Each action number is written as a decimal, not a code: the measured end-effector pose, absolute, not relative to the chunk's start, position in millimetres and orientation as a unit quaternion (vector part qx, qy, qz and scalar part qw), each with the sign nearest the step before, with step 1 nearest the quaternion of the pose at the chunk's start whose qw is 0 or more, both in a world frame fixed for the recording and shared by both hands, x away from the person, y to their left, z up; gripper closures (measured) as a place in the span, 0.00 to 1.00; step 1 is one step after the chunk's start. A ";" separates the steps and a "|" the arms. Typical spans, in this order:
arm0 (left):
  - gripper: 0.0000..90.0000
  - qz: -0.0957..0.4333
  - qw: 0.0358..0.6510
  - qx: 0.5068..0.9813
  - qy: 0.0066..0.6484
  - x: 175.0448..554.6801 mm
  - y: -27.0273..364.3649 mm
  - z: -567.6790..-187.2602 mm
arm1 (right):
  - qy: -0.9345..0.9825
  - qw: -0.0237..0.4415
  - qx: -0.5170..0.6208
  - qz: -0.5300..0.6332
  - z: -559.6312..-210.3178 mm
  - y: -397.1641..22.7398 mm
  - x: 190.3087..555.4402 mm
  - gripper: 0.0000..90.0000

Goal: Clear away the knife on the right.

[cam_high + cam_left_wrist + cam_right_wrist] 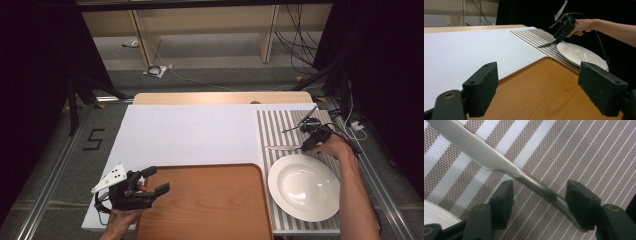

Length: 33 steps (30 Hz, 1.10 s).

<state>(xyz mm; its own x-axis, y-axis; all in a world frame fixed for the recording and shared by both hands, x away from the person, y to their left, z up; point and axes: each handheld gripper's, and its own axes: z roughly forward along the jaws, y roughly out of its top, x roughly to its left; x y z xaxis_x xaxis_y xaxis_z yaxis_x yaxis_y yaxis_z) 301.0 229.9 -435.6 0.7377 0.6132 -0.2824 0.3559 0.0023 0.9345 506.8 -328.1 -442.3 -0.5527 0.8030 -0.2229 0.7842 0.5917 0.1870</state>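
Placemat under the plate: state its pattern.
The placemat has brown and white woven stripes, clearest in the right gripper view.

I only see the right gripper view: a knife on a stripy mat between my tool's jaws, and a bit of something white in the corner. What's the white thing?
Observer: That's a white plate. It sits on the striped mat, nearer to the person than the knife.
Operator: Where's my other tool?
Observer: The left tool is at the left edge of a brown tray, with its jaws open and holding nothing.
Operator: Which way does my knife point?
Observer: From above, the blade points left, toward the white tabletop. Your right tool is at the handle end.
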 end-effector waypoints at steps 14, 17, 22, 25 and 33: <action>0.19 0.103 0.617 0.699 0.346 301.2 229.0 -436.2 | 0.889 0.127 0.440 0.003 -449.2 -328.7 514.5 0.56; 0.19 0.103 0.616 0.701 0.346 301.0 228.6 -436.2 | 0.892 0.124 0.435 -0.001 -449.0 -328.1 516.2 0.56; 0.19 0.102 0.616 0.701 0.345 300.6 228.4 -435.9 | 0.896 0.120 0.428 -0.007 -449.3 -327.0 518.7 0.56; 0.19 0.102 0.616 0.701 0.345 300.3 228.4 -435.9 | 0.895 0.121 0.429 -0.011 -449.4 -326.7 519.5 0.54; 0.19 0.101 0.615 0.702 0.344 300.3 227.4 -436.0 | 0.897 0.117 0.427 -0.007 -449.6 -328.2 519.8 0.55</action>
